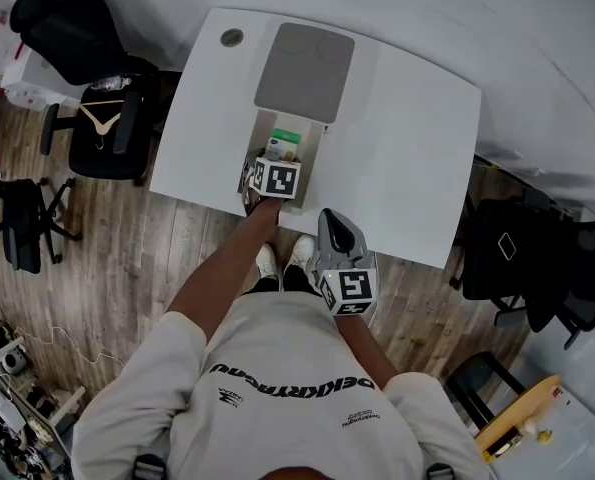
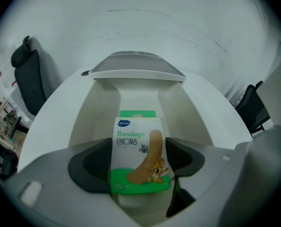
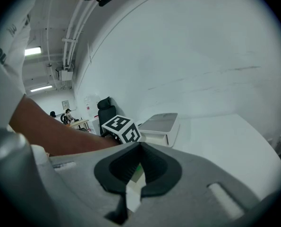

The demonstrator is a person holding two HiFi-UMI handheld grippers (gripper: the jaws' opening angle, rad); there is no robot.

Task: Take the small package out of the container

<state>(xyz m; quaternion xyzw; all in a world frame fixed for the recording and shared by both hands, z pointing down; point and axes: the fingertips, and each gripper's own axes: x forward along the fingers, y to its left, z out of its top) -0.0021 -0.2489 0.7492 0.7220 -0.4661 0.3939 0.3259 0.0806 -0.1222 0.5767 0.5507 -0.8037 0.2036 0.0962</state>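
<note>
The small package [image 2: 138,150], a white and green bandage box, stands upright in the open white container [image 2: 95,112], with a second green box [image 2: 137,113] behind it. My left gripper [image 2: 139,157] reaches down into the container with the package between its dark pads [image 2: 180,157]. The pads sit close beside its two sides, with a thin gap on the right. In the head view the left gripper [image 1: 269,168] is at the container's [image 1: 320,143] near end. The right gripper [image 1: 331,223] hangs shut and empty at the table's front edge; its jaws meet in its own view [image 3: 139,148].
The container's grey lid [image 1: 305,71] lies flipped back toward the table's far side. A round cable hole [image 1: 232,38] sits at the white table's [image 1: 407,148] far left corner. Black chairs stand left [image 1: 107,118] and right [image 1: 522,258] of the table.
</note>
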